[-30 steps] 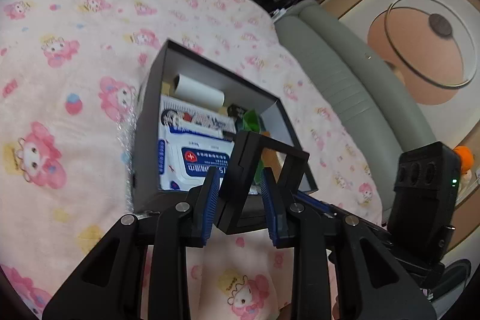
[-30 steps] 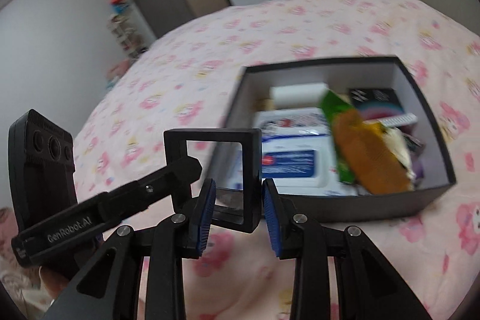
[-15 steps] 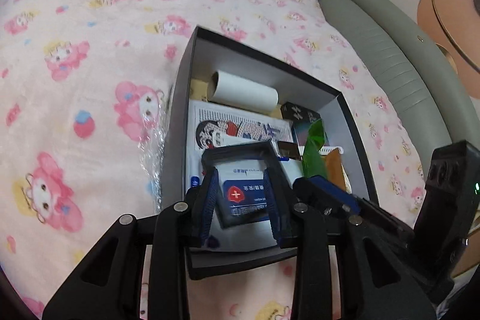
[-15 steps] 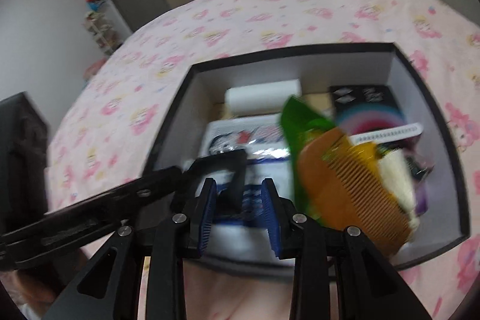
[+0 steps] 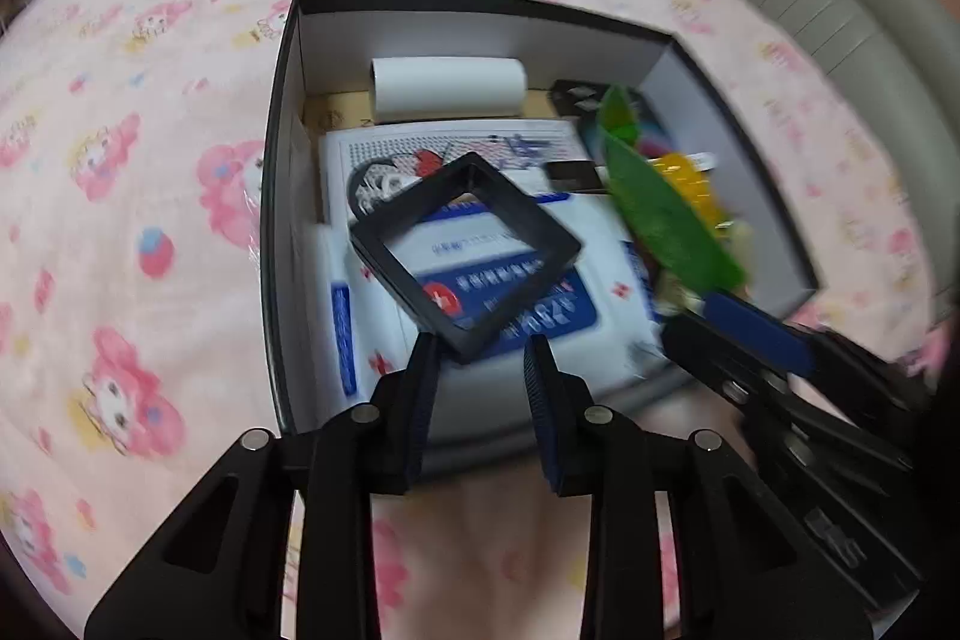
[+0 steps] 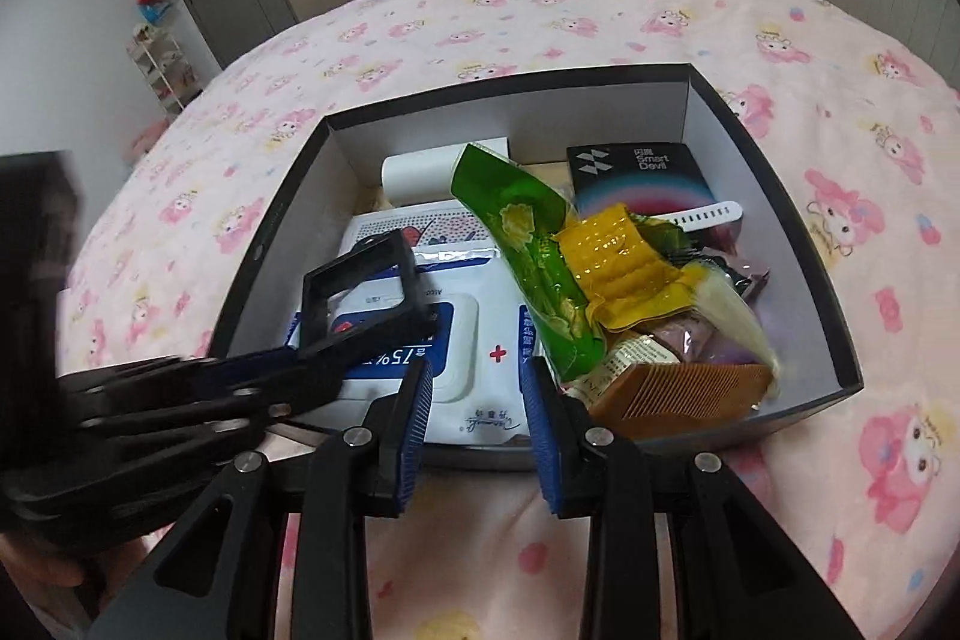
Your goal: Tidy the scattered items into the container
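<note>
Over a pink cartoon-print bedspread [image 6: 600, 16], the left gripper [image 5: 477, 370] pinches one corner of a square black plastic frame [image 5: 465, 250] above the open black cardboard box [image 6: 774, 172]. The frame hangs tilted just above a white-and-blue wet-wipes pack [image 6: 474, 340]. The right gripper [image 6: 477, 388] hovers at the box's near wall, jaws narrow and empty. A corner hold looks precarious: the frame could swing loose, land crooked on the green plastic wrapper [image 6: 528, 244], or catch the neighbouring gripper.
</note>
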`<state>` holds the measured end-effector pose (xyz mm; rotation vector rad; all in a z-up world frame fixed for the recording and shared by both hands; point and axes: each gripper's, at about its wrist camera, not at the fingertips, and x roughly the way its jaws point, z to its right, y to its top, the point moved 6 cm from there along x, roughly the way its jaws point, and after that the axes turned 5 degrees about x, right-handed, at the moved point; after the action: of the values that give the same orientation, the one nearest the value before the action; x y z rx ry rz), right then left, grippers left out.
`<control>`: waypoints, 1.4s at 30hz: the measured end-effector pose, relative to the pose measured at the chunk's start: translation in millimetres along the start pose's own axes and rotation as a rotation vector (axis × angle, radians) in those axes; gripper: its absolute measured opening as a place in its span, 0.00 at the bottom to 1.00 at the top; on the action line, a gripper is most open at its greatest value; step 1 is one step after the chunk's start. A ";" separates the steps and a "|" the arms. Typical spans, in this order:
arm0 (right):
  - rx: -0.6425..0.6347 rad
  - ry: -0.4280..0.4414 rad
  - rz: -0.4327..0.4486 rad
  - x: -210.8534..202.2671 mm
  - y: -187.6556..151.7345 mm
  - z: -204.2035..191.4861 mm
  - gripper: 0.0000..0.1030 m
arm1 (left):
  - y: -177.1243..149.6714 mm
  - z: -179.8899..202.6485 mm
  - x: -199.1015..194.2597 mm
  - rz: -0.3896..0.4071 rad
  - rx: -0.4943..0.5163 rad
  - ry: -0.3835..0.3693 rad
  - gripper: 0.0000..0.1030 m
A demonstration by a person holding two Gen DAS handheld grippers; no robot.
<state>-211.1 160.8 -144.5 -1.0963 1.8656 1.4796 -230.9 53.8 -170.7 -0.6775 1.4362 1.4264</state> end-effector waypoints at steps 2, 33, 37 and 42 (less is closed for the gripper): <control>0.003 0.007 -0.003 -0.4 1.5 0.9 0.28 | 9.9 -3.3 4.6 0.008 0.010 0.038 0.28; -0.086 -0.234 0.234 -107.8 14.1 -32.4 0.65 | 5.6 -10.1 -171.7 0.527 -0.147 0.165 0.97; -0.094 -0.220 0.284 -134.9 13.5 -44.7 0.71 | -4.6 -1.9 -199.5 0.571 -0.130 0.183 0.99; -0.098 -0.202 0.316 -158.2 5.4 -51.6 0.73 | -27.6 12.0 -224.7 0.597 -0.114 0.212 0.99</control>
<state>-125.5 155.3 -1.8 -0.6826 1.9015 1.8006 -117.9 7.6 20.4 -0.4972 1.8313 1.9495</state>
